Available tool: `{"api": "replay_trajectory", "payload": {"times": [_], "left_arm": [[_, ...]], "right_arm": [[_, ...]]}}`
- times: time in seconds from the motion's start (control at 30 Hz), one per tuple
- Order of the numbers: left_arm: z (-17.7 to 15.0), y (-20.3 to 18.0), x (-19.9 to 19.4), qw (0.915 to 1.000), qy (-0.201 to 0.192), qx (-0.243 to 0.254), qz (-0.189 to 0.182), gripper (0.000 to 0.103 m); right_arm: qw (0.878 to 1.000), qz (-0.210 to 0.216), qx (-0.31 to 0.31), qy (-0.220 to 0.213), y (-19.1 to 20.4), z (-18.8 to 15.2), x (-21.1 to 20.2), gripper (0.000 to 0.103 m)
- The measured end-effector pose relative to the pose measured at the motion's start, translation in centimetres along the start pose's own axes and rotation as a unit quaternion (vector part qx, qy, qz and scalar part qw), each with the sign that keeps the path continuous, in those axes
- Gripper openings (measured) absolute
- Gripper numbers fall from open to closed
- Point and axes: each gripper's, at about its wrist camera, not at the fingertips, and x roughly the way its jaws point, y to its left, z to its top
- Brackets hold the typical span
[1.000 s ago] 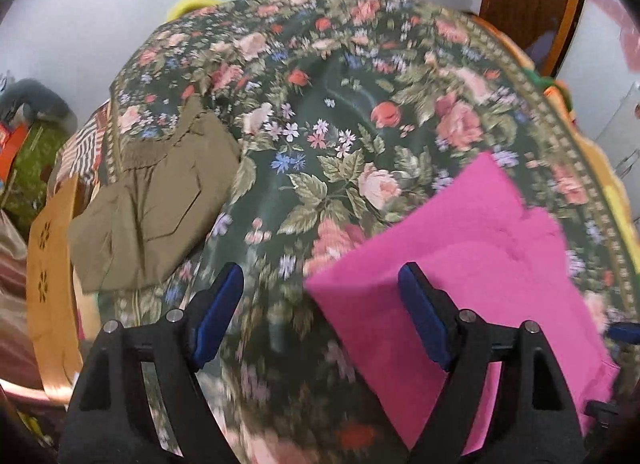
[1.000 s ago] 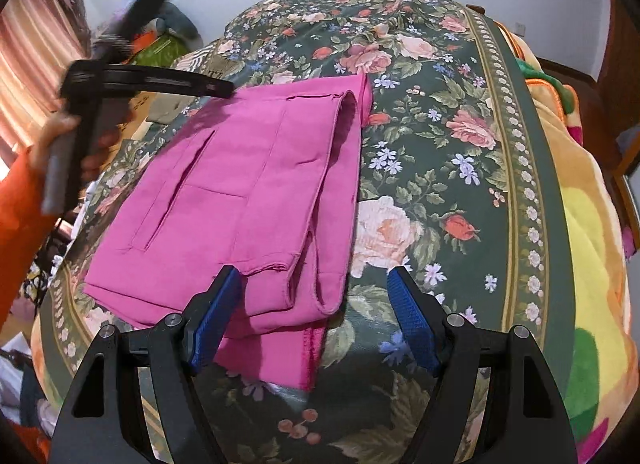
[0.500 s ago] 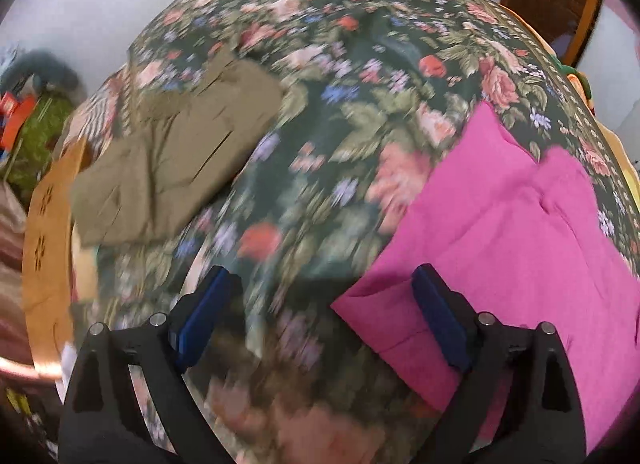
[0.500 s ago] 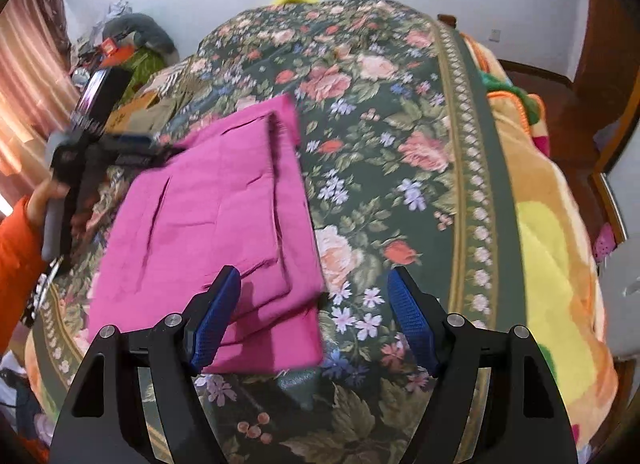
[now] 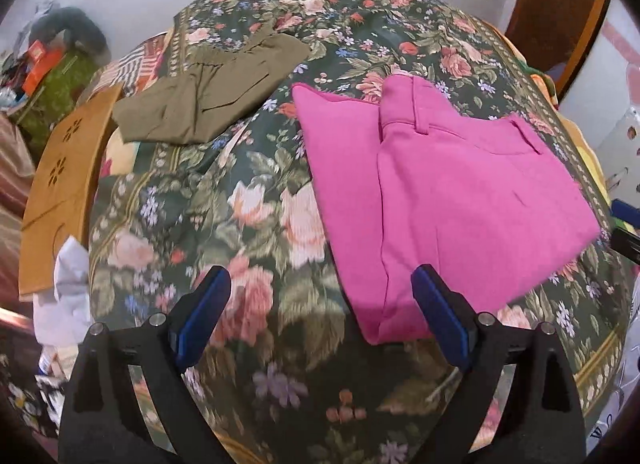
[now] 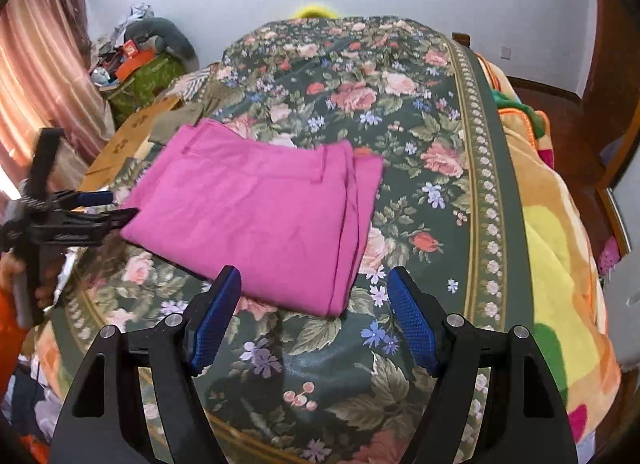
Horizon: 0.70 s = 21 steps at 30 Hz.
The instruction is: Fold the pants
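The pink pants [image 5: 448, 200] lie folded into a flat rectangle on the floral bedspread [image 5: 248, 224]; they also show in the right wrist view [image 6: 256, 216]. My left gripper [image 5: 320, 312] is open and empty, held above the bed at the pants' near left corner. My right gripper [image 6: 314, 318] is open and empty, just in front of the pants' near edge. The left gripper also shows at the left edge of the right wrist view [image 6: 100, 208], close to the pants' left corner.
Folded olive-green pants [image 5: 212, 96] lie at the bed's far left. A brown cardboard box [image 5: 60, 192] and white cloth [image 5: 68, 296] sit beside the bed's left edge. An orange and yellow blanket [image 6: 560, 264] hangs along the right side. Clutter [image 6: 136, 60] stands by the far wall.
Both grippers have pulled back from the pink pants. The pants, a longer piece before, now lie in a shorter, compact fold.
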Motion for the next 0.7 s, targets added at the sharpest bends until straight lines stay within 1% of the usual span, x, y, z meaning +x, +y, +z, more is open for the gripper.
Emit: {"api": "replay_trajectory", "payload": {"times": [0.07, 0.1, 0.2, 0.33, 0.37, 0.4, 0.43, 0.57, 0.63, 0.7], "left_arm": [[-0.4, 0.6, -0.2, 0.9998, -0.006, -0.018, 0.004, 0.093], [-0.5, 1.0, -0.1, 0.9996, -0.006, -0.026, 0.008, 0.092], [-1.0, 1.9, 0.0, 0.9994, -0.003, -0.031, 0.015, 0.082], [-1.4, 2.9, 0.1, 0.9994, 0.002, -0.028, 0.021, 0.08], [-1.3, 3.1, -0.1, 0.9992, 0.002, -0.023, 0.033, 0.075], [-1.1, 3.3, -0.2, 0.999, 0.002, -0.019, 0.041, 0.073], [-0.8, 3.5, -0.5, 0.9989, -0.002, -0.017, 0.043, 0.073], [1.1, 3.9, -2.2, 0.9992, -0.03, -0.023, 0.011, 0.073], [2.5, 3.3, -2.8, 0.9988, -0.047, -0.017, 0.0, 0.073], [4.0, 2.2, -3.1, 0.998, -0.061, -0.005, -0.019, 0.073]], "right_arm": [[1.0, 0.005, 0.007, 0.011, -0.3, 0.0, 1.1, 0.05], [1.0, 0.011, 0.013, 0.022, -0.6, 0.1, 2.0, 0.048], [0.999, 0.023, 0.02, 0.035, -1.2, 0.0, 3.4, 0.048], [0.999, 0.022, 0.005, 0.039, -1.0, 0.0, 3.3, 0.047], [0.999, 0.022, 0.003, 0.041, -1.0, 0.0, 3.2, 0.047], [0.999, 0.021, 0.002, 0.042, -1.0, 0.1, 3.0, 0.048], [0.999, 0.02, 0.0, 0.042, -1.0, 0.2, 2.8, 0.048], [1.0, 0.01, -0.01, 0.02, -1.0, 1.4, 1.7, 0.048], [1.0, 0.008, -0.013, 0.009, -1.1, 2.5, 1.6, 0.048], [1.0, 0.008, -0.013, 0.004, -1.3, 3.7, 2.1, 0.048]]}}
